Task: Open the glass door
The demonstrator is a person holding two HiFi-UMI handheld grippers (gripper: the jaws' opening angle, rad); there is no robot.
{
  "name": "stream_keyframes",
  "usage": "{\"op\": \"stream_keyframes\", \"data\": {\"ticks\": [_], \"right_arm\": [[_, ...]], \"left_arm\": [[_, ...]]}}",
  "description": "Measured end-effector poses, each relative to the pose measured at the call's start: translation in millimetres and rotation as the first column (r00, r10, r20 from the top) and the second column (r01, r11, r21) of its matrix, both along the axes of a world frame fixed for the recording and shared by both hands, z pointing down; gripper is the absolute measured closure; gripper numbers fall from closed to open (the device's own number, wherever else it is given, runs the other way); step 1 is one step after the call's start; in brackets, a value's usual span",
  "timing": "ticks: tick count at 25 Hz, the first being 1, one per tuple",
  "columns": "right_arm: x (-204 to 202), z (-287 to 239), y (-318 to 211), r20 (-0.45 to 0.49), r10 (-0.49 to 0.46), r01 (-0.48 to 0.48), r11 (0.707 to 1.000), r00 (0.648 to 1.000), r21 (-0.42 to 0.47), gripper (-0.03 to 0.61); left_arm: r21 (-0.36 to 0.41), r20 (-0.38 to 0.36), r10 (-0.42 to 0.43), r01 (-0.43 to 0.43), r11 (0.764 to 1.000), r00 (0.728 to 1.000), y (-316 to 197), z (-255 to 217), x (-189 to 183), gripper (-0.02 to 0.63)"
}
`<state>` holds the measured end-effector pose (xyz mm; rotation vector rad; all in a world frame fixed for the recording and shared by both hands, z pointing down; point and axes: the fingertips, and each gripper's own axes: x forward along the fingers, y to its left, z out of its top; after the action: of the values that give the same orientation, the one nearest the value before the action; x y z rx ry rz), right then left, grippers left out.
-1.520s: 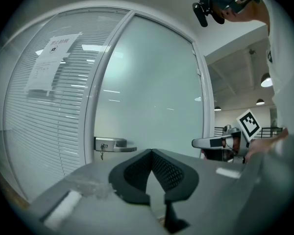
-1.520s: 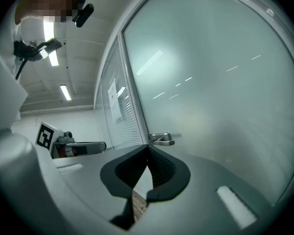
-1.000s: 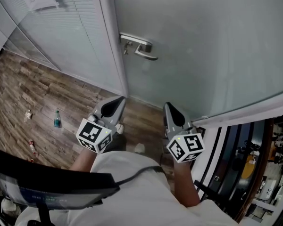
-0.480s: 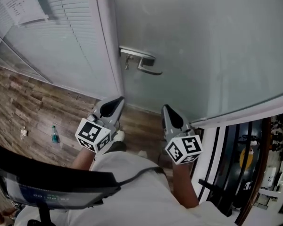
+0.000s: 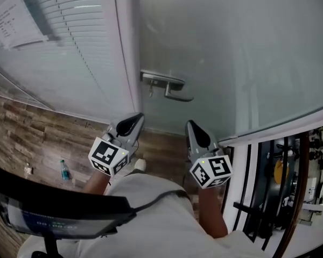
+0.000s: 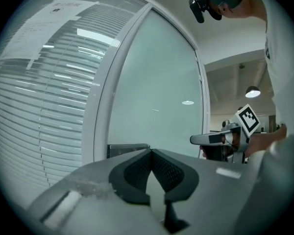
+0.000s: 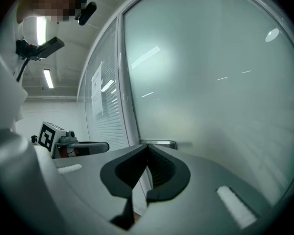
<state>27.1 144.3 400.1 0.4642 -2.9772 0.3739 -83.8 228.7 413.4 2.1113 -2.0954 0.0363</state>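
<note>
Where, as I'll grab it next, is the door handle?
In the head view the door handle sits mid-frame at the glass door's left edge, beside the white frame, beyond the left gripper and right gripper.

small bottle (image 5: 65, 170) on wood floor (image 5: 35, 127), paper (image 5: 13, 23) on blinds (image 5: 81, 47)

**Pale Glass, Brown Boards**

The glass door (image 5: 231, 52) is frosted pale grey-green, its handle (image 5: 169, 86) silver. The blinds (image 5: 70, 42) are white, slatted. The floor (image 5: 37, 125) is brown wood-grain planks. Left tongs (image 5: 133, 118) and right tongs (image 5: 191, 124) are grey, their marker cubes (image 5: 109, 156) black-and-white squared.
</note>
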Motion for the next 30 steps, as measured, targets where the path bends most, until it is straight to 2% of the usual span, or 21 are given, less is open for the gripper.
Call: {"op": "stream_keyframes", "data": {"ticks": [5, 12, 18, 23, 24, 28, 30], "right_arm": [[-13, 6, -4, -0.019, 0.052, -0.052, 0.999, 0.998, 0.013, 0.569], [-31, 14, -19, -0.111, 0.092, -0.081, 0.991, 0.990, 0.103, 0.569], [-37, 32, -46, -0.210, 0.109, -0.062, 0.974, 0.972, 0.219, 0.569], [-46, 40, -64, -0.319, 0.100, 0.019, 0.937, 0.943, 0.349, 0.551], [-50, 43, -65, -0.341, 0.086, 0.049, 0.929, 0.936, 0.368, 0.500], [-63, 59, -70, -0.443, 0.051, 0.172, 0.877, 0.895, 0.449, 0.423], [-72, 70, -73, -0.494, 0.044, 0.235, 0.841, 0.868, 0.488, 0.382]], "left_arm": [[-0.006, -0.020, 0.069, -0.070, 0.998, 0.997, -7, 5, -16, 0.614], [-0.021, -0.044, 0.131, -0.132, 0.991, 0.990, -18, 6, -33, 0.614], [-0.033, -0.041, 0.149, -0.150, 0.988, 0.988, -35, 10, -29, 0.614], [-0.039, -0.038, 0.140, -0.142, 0.989, 0.989, -47, 9, -27, 0.614], [-0.040, -0.036, 0.136, -0.137, 0.990, 0.990, -50, 9, -28, 0.614], [-0.039, -0.037, 0.121, -0.122, 0.992, 0.992, -59, 7, -25, 0.614], [-0.041, -0.036, 0.117, -0.118, 0.992, 0.993, -63, 8, -25, 0.614]]}}
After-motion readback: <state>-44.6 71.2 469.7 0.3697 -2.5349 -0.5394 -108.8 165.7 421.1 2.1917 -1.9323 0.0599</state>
